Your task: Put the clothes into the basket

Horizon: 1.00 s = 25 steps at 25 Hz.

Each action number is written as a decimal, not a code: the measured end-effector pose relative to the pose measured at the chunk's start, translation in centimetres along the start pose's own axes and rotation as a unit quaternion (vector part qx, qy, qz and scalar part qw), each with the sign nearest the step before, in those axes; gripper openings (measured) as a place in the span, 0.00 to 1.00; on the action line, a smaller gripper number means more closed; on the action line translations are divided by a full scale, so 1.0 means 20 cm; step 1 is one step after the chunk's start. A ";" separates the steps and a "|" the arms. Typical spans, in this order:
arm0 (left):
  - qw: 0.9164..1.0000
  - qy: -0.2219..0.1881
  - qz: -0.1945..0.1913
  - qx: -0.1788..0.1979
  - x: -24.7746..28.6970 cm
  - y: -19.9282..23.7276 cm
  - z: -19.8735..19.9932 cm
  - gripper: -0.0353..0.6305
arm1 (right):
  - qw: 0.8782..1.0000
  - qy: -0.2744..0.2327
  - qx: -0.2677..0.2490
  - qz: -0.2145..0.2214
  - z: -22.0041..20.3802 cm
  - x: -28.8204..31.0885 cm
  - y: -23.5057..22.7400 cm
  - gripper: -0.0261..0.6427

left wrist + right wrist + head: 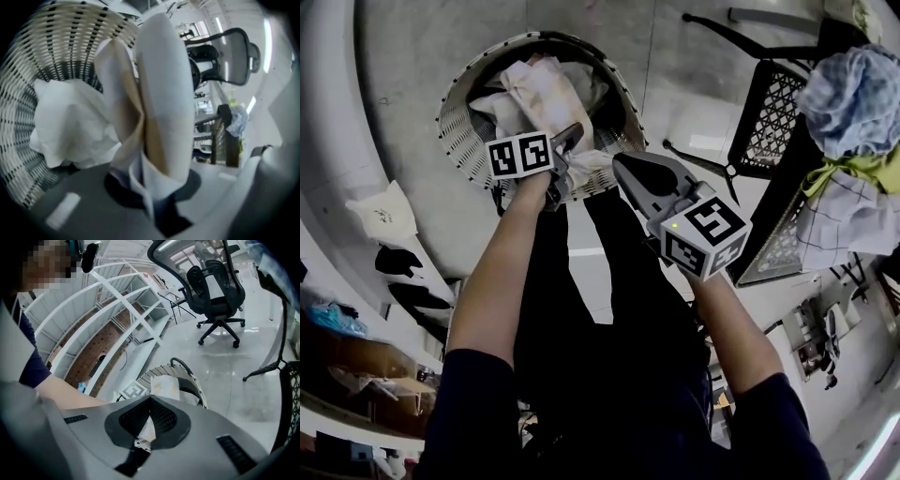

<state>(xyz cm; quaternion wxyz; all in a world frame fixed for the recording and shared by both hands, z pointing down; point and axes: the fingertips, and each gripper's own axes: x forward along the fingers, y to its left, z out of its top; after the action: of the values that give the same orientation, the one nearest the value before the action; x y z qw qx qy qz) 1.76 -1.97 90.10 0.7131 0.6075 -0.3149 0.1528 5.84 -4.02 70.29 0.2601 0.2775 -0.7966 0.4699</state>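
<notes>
Long cloth held over the basket by both tools

The pale cloth (546, 94) runs from the tools away into the basket (455, 141), its far end lying on the white clothes (492, 108) inside and its near end up at the rim. The left tool (567, 150) pinches it tight right over the rim, a bit closer in than the right tool (623, 173), which pinches the near edge just beside it. The basket stands on a shiny grey floor (412, 56). More clothes (853, 103) wait on a black chair (769, 103), well apart to the right
</notes>
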 end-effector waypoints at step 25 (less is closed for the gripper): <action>0.980 -0.124 -0.091 0.130 -0.98 -0.84 0.14 0.21 | 0.997 -0.067 -0.036 0.008 0.46 -0.33 0.45 0.05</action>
<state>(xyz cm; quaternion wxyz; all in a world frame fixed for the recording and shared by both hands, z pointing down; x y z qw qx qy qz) -3.67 -4.98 64.95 0.5942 0.7352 -0.3222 0.0504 2.81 -7.30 56.50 0.2118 0.2921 -0.8310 0.4234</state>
